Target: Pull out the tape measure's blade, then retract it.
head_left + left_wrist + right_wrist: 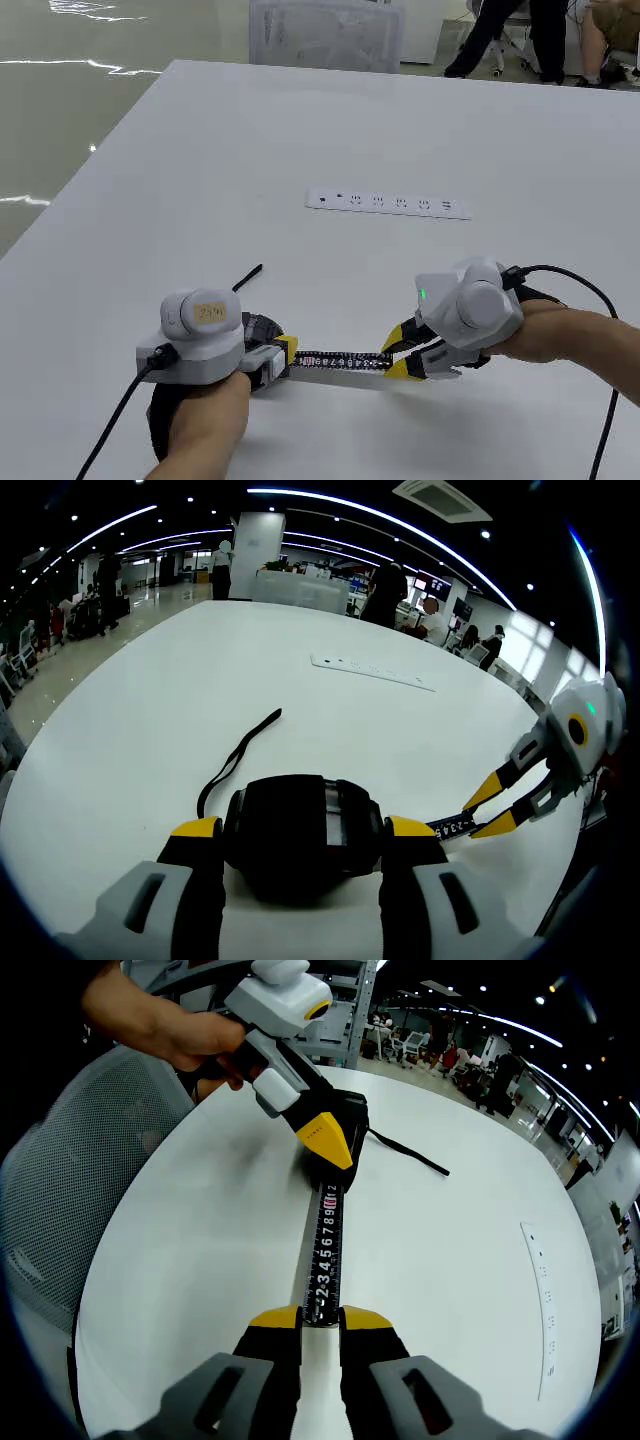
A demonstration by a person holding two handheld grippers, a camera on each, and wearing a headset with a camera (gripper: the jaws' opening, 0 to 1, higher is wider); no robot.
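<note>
I see bright, even light from ceiling strips (pixel 400 526), glare on the floor (pixel 60 100), fisheye edges bent

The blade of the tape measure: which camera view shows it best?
The right gripper view: the blade runs straight up the middle, numbers readable, from the right tongs to the case. The head view shows it as a short dark strip; the left gripper view shows a small piece beside the case.
</note>
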